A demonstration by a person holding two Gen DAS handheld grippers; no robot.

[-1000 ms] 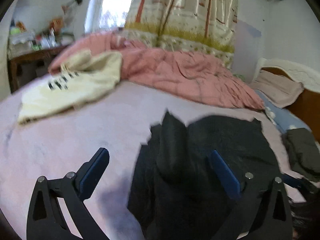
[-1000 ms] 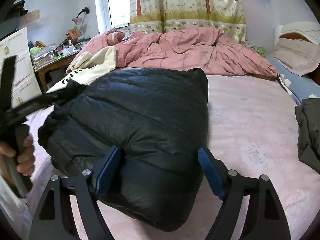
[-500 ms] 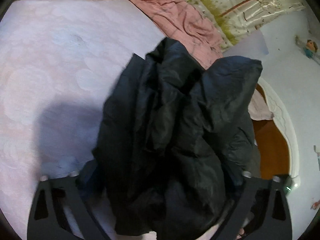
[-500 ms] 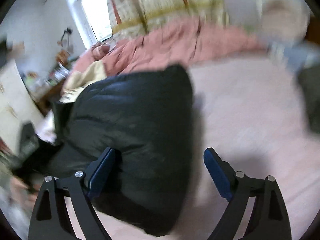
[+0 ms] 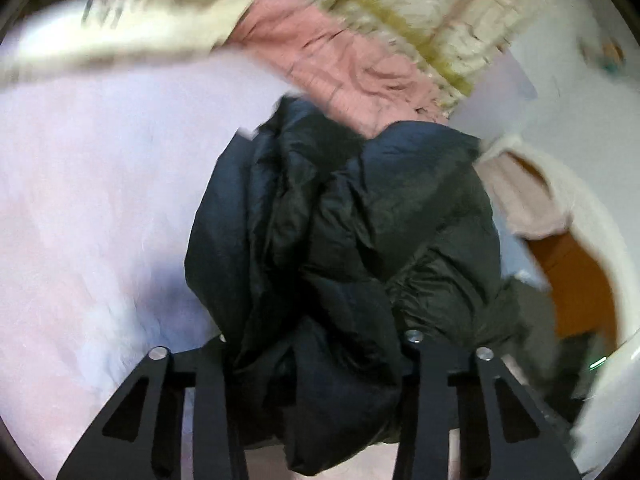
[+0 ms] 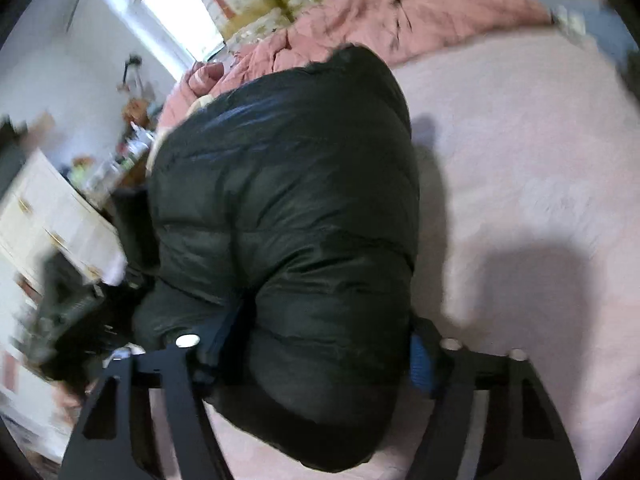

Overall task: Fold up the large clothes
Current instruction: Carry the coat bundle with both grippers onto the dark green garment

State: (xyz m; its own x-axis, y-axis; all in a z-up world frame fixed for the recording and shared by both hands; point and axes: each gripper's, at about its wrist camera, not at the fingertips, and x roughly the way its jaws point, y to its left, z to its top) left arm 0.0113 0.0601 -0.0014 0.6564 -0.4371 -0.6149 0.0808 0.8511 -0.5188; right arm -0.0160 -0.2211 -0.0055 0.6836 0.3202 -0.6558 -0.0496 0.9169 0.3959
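A black puffy down jacket (image 5: 360,232) is bunched into a thick bundle over the pale pink bed sheet (image 5: 88,208). My left gripper (image 5: 316,344) is shut on one end of the jacket, its fingers sunk in the fabric. My right gripper (image 6: 320,344) is shut on the other end of the jacket (image 6: 288,184), with a blue pad (image 6: 420,364) showing at the right of the bundle. The jacket hides most of both grippers' fingertips. Both views are blurred by motion.
A pink quilt (image 5: 344,64) and a cream garment (image 5: 132,36) lie at the far side of the bed by the curtain (image 5: 432,8). A wooden headboard (image 5: 576,280) with a pillow is at the right. A white cabinet (image 6: 44,220) and cluttered desk stand at the left.
Both grippers went from open to shut on the black jacket. The jacket is now gathered and raised off the sheet, and both cameras have tilted and swung.
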